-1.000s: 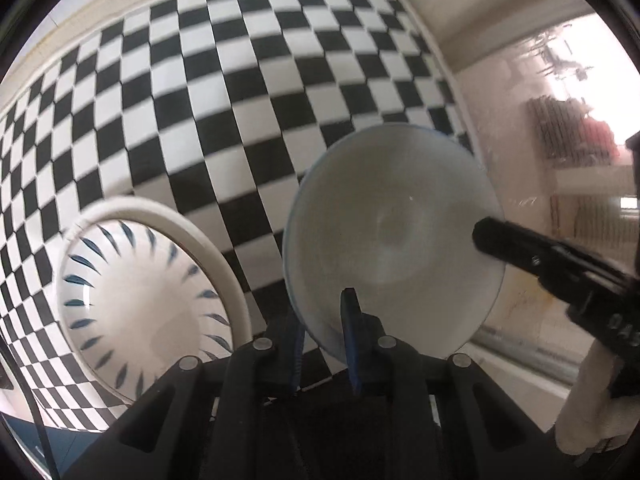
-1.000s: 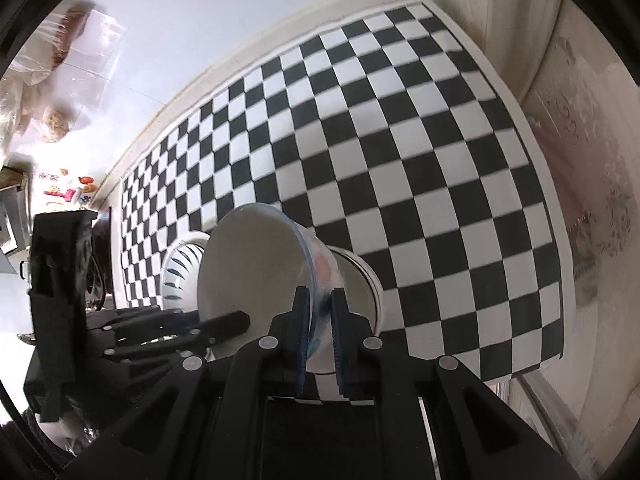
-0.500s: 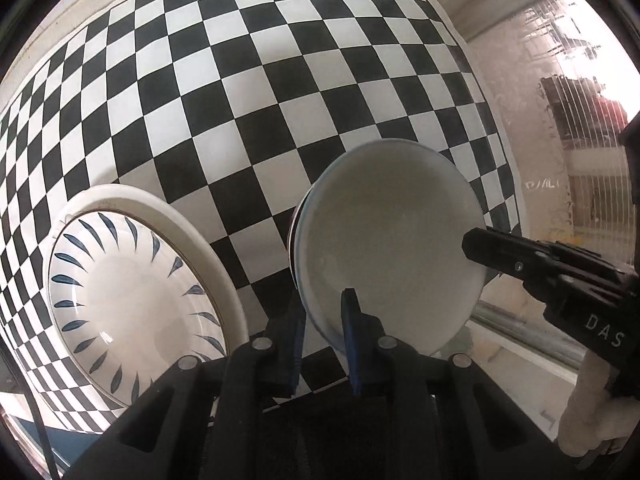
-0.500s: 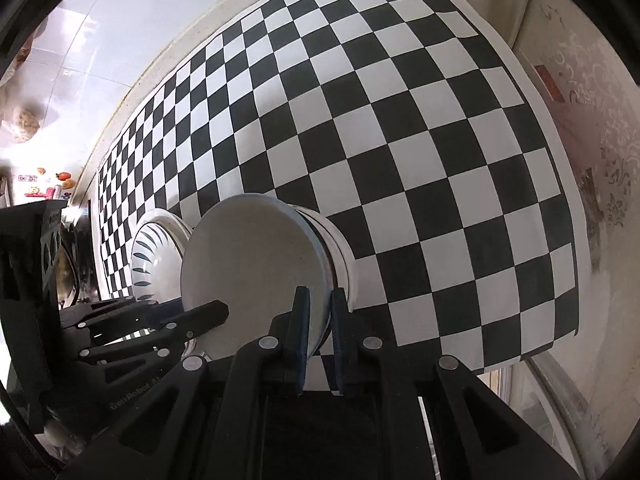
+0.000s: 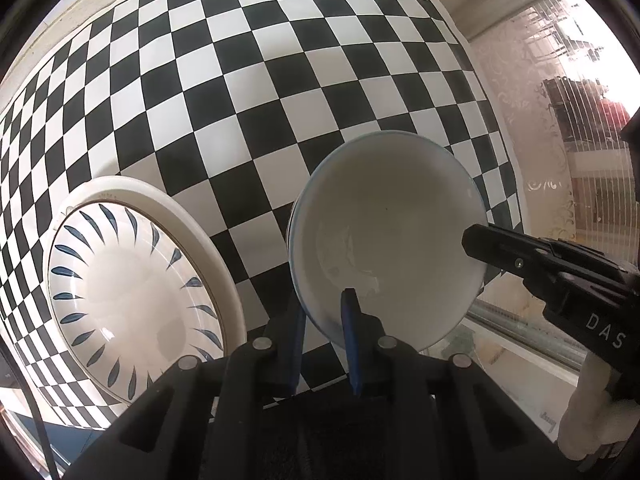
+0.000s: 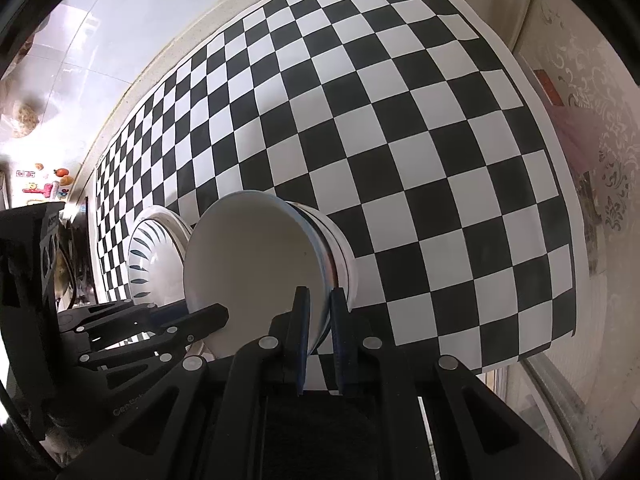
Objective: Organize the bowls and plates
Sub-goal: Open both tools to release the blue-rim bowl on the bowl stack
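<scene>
While both grippers work on the same piece, the white bowl (image 5: 386,236) sits directly ahead of the left gripper (image 5: 322,334), its near rim caught between the two blue pads: one pad (image 5: 352,336) stands inside the bowl against the inner wall, the other (image 5: 295,344) lies outside under the rim. The left gripper is thus pinching the white bowl by its edge. From the right side of that view the right gripper (image 5: 560,272) reaches in, its black fingertip touching the far rim of the same bowl.

Seen from the right wrist, the white bowl (image 6: 256,256) again lies straight in front, and the right gripper (image 6: 319,332) has its blue pads pressed close on the bowl's rim, one inside, one outside, so it too is clamped on the white bowl. This bowl appears nested in a second bowl (image 6: 340,256) that shows behind it as a white wall with a dark band; whether the two touch all round I cannot tell. The left gripper (image 6: 160,320) shows at lower left, its tips at the bowl's other edge.

Just beside the held bowl, to its left, a wide bowl with blue petal marks (image 5: 132,296) rests inside a cream plate (image 5: 192,216) on the bench, which is covered by a black-and-white checkered cloth (image 5: 280,80).
</scene>
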